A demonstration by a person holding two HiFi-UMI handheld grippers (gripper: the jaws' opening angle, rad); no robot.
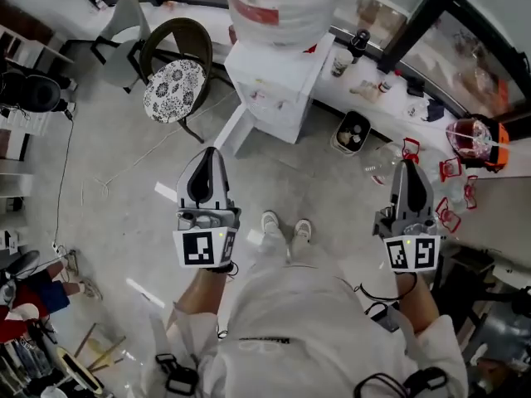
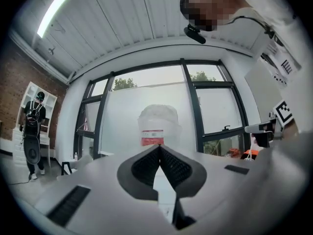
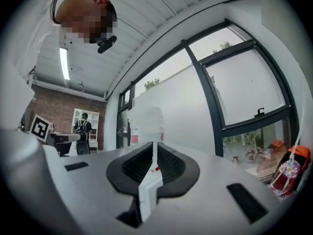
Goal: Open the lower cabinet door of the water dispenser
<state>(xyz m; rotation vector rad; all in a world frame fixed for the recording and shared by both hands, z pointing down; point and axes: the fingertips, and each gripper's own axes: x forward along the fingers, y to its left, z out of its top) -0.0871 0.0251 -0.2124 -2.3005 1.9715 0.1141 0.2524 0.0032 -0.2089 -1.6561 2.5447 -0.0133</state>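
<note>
left gripper (image 1: 208, 157) and right gripper (image 1: 410, 171) clenched, empty, short of water dispenser (image 1: 279, 66); lower door (image 1: 278, 123) (light, stiff): pull free edge.

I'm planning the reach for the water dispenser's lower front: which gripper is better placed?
Left, probably: in the head view the left gripper lies nearer the water dispenser than the right gripper, which sits further aside. Both are shut and empty.

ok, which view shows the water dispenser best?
Head view: the water dispenser shows from above, top down to the floor. The left and right gripper views catch mainly its bottle, little of the body.
</note>
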